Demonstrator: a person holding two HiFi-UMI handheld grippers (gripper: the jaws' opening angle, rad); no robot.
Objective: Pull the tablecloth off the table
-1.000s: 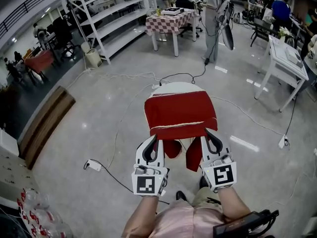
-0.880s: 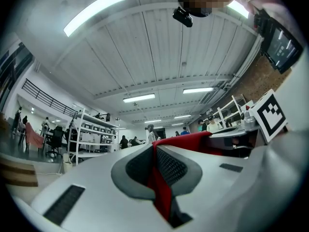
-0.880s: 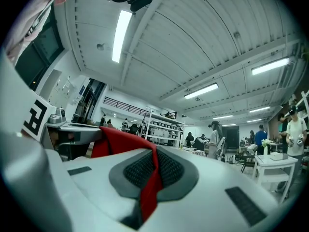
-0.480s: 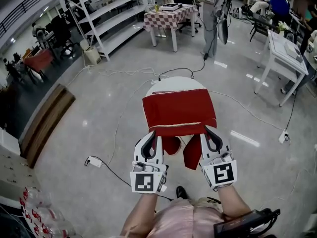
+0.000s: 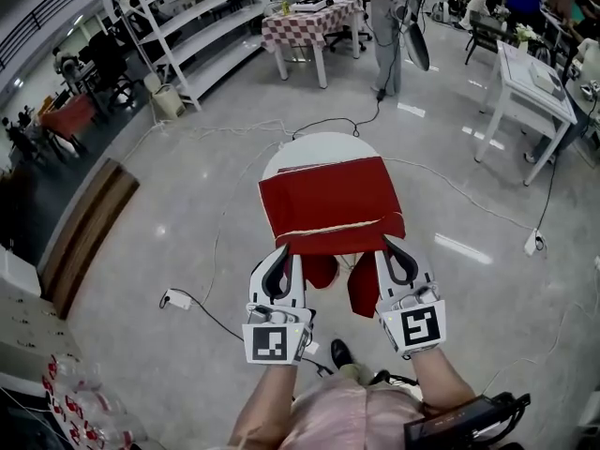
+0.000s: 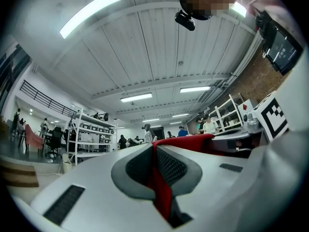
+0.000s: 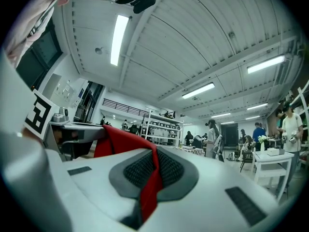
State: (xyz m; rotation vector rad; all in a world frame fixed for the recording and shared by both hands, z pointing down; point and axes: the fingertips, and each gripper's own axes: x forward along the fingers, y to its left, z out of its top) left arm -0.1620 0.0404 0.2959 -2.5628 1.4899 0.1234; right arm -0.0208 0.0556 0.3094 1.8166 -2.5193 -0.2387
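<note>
Red tablecloth (image 5: 328,200) — near hem was pinched in left tool (image 5: 283,251) and right tool (image 5: 390,247), both closed tight on it for an even pull; far rim of the surface (image 5: 317,146) was seemingly bared.

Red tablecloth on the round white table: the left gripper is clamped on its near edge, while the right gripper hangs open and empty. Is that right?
The right gripper is not open and empty: the right gripper view shows its jaws shut on the red tablecloth, as the left gripper is.
</note>
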